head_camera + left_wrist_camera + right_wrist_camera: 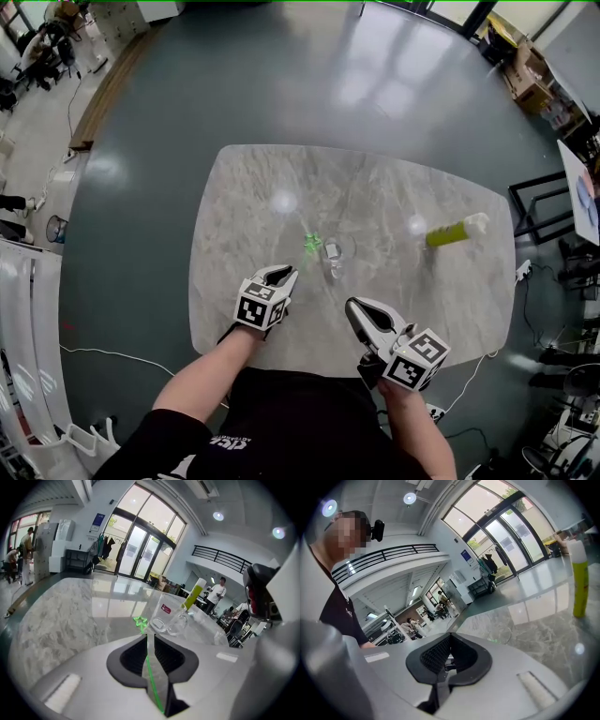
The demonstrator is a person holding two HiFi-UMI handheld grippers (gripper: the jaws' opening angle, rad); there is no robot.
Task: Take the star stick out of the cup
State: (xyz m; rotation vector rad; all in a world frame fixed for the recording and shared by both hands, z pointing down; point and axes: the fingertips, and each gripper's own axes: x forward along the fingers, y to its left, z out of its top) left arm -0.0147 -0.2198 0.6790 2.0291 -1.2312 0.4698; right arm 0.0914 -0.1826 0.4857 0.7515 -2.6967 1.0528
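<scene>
Extraction step looks done. The star stick (150, 667) is clear of the cup (165, 616); its green star sits just beside the glass, on the side toward your left gripper (280, 275), and the thin shaft runs back through that gripper's jaw gap. Those jaws stand slightly apart, wider than the shaft, so the pads are not pressing on it: the stick is released, merely lying between them. Your right gripper (354, 311) is held back near your body, clenched on nothing. By my reading the next move is a clean withdrawal: draw the left gripper straight back along the shaft's line, without sideways drift, or a jaw may catch the stick and sweep the star into the cup. The worktop (253, 187) is pale veined marble, glossy, with ceiling lights reflected in it. A yellow-green bottle (455, 232) stands well apart on the right. The room has a shiny grey floor (281, 75), tall glass doors, a railed mezzanine, people far off and cables trailing round the worktop's base.
</scene>
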